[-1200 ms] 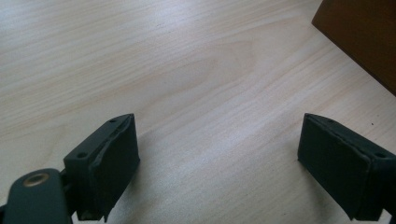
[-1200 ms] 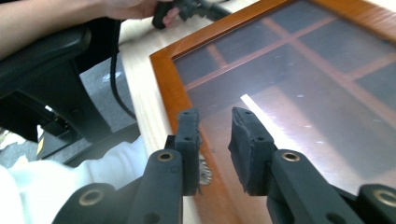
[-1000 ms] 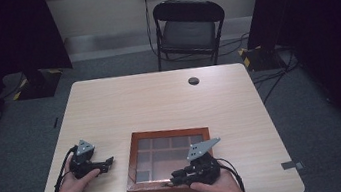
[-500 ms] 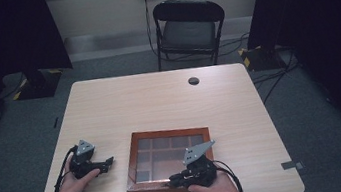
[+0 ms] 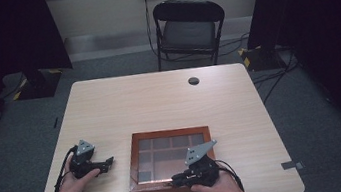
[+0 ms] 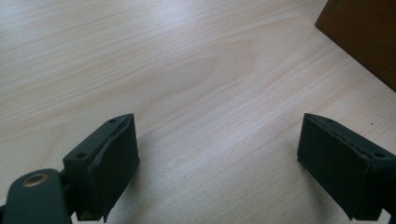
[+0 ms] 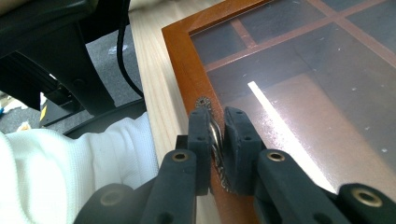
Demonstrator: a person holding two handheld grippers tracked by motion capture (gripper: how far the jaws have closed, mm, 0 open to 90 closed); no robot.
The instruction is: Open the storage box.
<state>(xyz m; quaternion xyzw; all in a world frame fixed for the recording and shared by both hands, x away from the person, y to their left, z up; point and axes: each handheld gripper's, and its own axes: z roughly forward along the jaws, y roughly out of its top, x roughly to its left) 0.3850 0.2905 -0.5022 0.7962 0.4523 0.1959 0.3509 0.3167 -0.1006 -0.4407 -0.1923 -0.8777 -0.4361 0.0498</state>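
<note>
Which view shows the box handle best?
The right gripper view: the metal handle sits close up, pinched in the right gripper on the box frame. High view hides it under that gripper; left gripper view catches a box corner.

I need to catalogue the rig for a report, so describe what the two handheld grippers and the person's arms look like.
Both are black, each with a grey three-cornered plate on top and a black cable trailing toward the person. The left gripper has two block-shaped black jaws with flat dark pads and small screw holes. The right gripper has black jaw arms with brass-coloured rivets. A white knitted sleeve shows in the right gripper view.
</note>
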